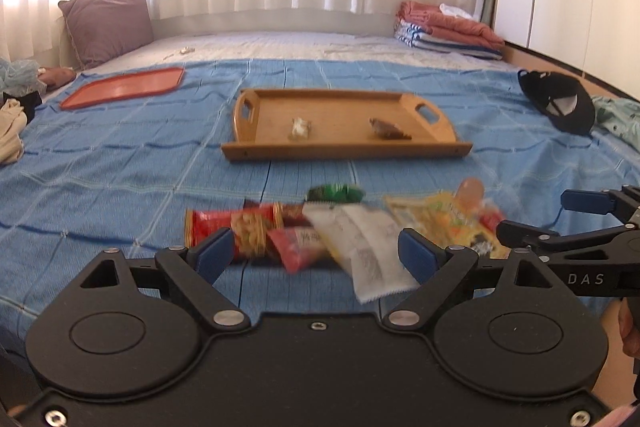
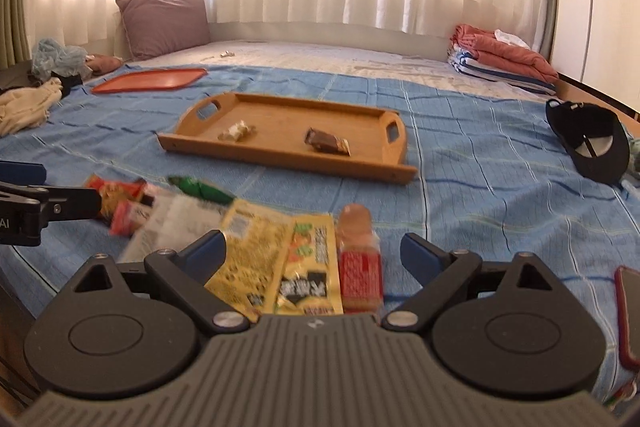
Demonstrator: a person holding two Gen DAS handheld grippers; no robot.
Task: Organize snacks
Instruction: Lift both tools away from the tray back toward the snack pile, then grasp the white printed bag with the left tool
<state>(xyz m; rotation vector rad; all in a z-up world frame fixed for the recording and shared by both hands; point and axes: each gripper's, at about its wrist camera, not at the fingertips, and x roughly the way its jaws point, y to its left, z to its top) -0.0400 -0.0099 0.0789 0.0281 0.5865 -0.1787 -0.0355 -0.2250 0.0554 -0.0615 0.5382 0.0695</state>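
Observation:
A wooden tray (image 1: 344, 151) (image 2: 280, 157) lies on the blue bedspread and holds a white-wrapped sweet (image 1: 299, 128) (image 2: 237, 131) and a brown chocolate bar (image 1: 386, 129) (image 2: 326, 141). A pile of snacks lies in front of it. My left gripper (image 1: 316, 251) is open just above a red peanut packet (image 1: 236, 227), a pink packet (image 1: 298, 247) and a white packet (image 1: 360, 243). My right gripper (image 2: 314, 249) is open over two yellow packets (image 2: 256, 251) and a red-labelled stick (image 2: 358, 251). A green packet (image 1: 336, 193) lies behind the pile. Nothing is gripped.
An orange tray (image 1: 124, 87) lies at the back left and a black cap (image 1: 560, 103) at the right. A purple cushion (image 1: 108, 23) and folded blankets (image 1: 444, 27) sit by the curtains. A red-cased phone (image 2: 630, 315) lies near my right gripper. Clothes (image 2: 24, 107) are heaped at the left.

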